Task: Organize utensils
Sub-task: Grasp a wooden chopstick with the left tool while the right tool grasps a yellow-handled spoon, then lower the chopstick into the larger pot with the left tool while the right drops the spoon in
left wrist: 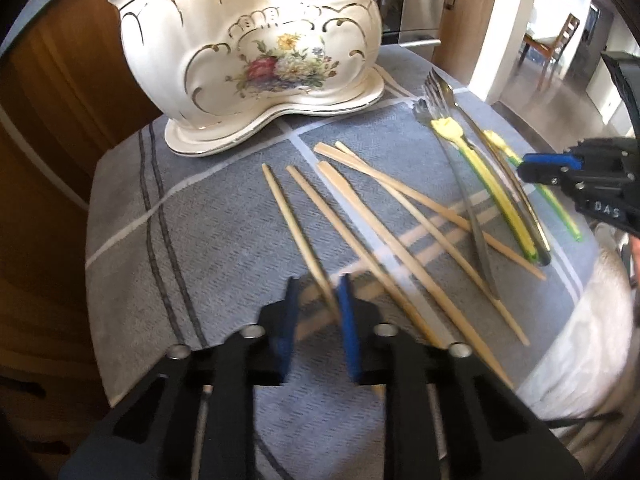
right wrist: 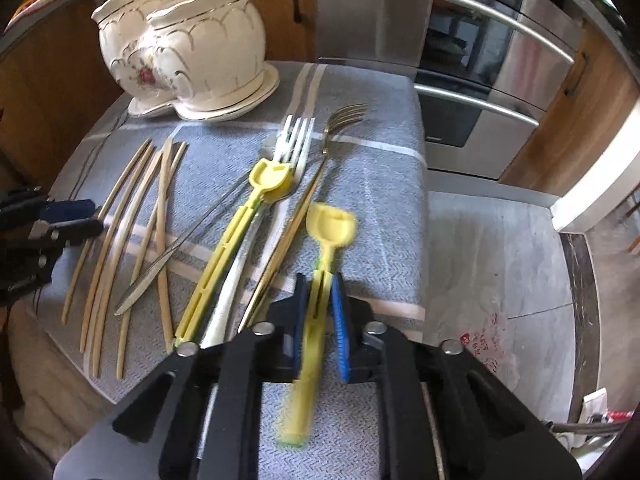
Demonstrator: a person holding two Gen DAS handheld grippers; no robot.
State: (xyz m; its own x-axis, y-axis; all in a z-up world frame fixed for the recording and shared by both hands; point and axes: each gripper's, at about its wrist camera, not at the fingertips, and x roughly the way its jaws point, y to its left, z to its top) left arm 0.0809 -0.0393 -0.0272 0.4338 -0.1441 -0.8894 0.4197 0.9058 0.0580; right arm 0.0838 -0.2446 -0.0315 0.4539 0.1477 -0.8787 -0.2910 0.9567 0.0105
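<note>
Several wooden chopsticks [left wrist: 384, 216] lie fanned on the blue-grey cloth [left wrist: 180, 220]; they also show in the right wrist view [right wrist: 132, 224]. My left gripper [left wrist: 320, 300] has its blue pads on either side of the leftmost chopstick [left wrist: 296, 232], apart from it, so it reads open. My right gripper [right wrist: 318, 292] is shut on a yellow plastic spoon [right wrist: 326, 240], blurred, just above the cloth [right wrist: 380, 184]. It also shows in the left wrist view [left wrist: 552, 164]. A second yellow spoon [right wrist: 240, 236], a white fork [right wrist: 294, 140], a gold fork [right wrist: 344, 116] and a steel utensil [right wrist: 176, 256] lie together.
A cream floral ceramic holder with two compartments [left wrist: 248, 52] stands at the cloth's far left; it also shows in the right wrist view [right wrist: 188, 44]. Steel oven fronts [right wrist: 480, 60] and wooden cabinets stand behind. The cloth's right edge drops to a grey floor [right wrist: 500, 260].
</note>
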